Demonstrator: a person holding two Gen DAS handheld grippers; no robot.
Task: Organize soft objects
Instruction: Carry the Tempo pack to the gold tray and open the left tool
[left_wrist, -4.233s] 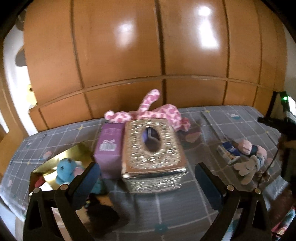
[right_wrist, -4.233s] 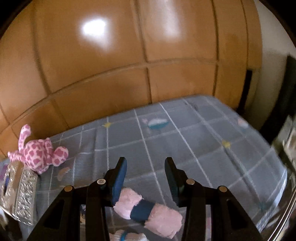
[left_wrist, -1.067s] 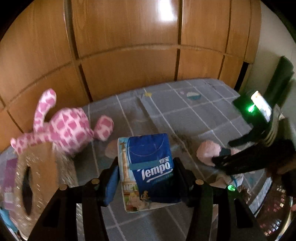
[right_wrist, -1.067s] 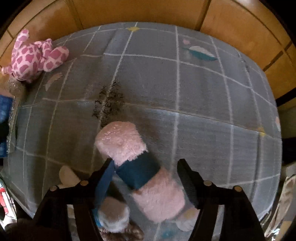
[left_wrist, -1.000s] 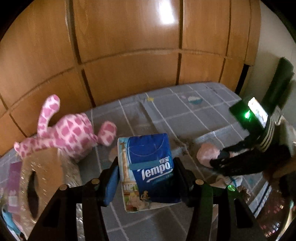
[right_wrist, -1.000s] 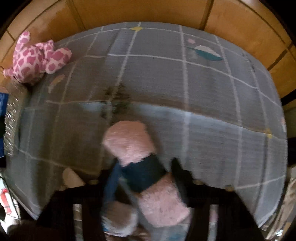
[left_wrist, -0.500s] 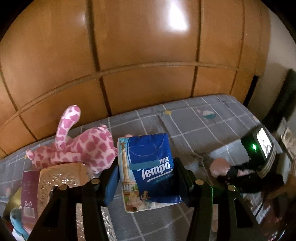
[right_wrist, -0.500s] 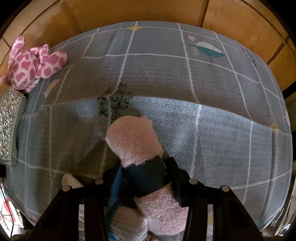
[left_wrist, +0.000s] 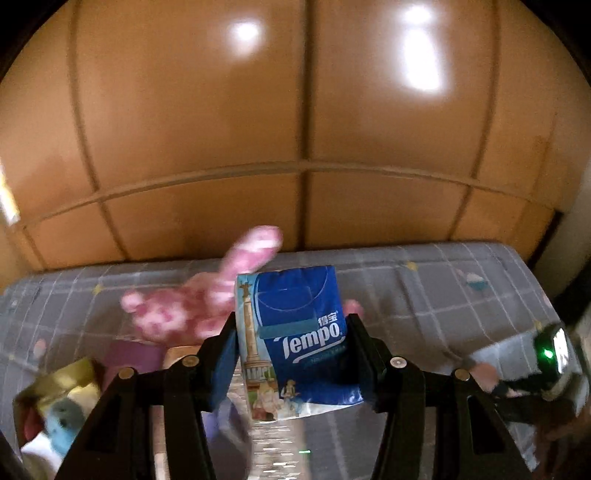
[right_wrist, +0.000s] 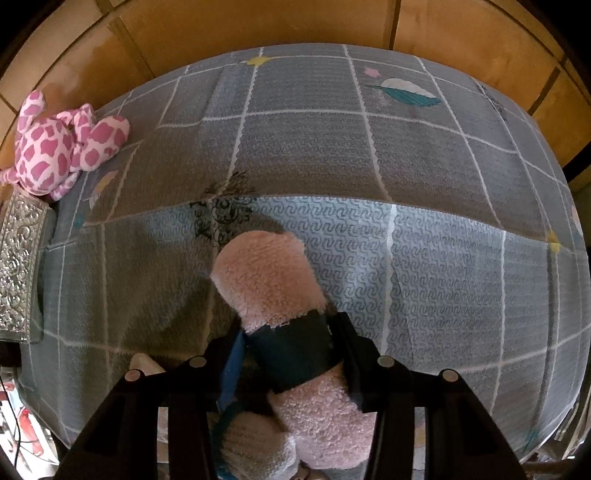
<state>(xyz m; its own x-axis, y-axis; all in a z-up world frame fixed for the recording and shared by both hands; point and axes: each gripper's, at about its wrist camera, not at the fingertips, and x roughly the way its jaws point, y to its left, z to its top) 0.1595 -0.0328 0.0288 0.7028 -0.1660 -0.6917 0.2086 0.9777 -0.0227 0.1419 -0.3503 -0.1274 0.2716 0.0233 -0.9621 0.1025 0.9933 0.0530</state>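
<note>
My left gripper is shut on a blue Tempo tissue pack and holds it in the air above the grey bed. Behind it lies a pink spotted plush, which also shows in the right wrist view. My right gripper is shut on the dark blue band of a pale pink plush toy that rests on the grey checked bedspread. The right gripper also shows at the right of the left wrist view.
A silver embossed tissue box stands at the bedspread's left edge. A gold box with a blue plush inside and a purple box sit at the lower left. Wooden wardrobe panels rise behind the bed.
My left gripper has swung left with the tissue pack, bringing the gold box and blue plush back into view. My right gripper stays shut on the pink plush's band.
</note>
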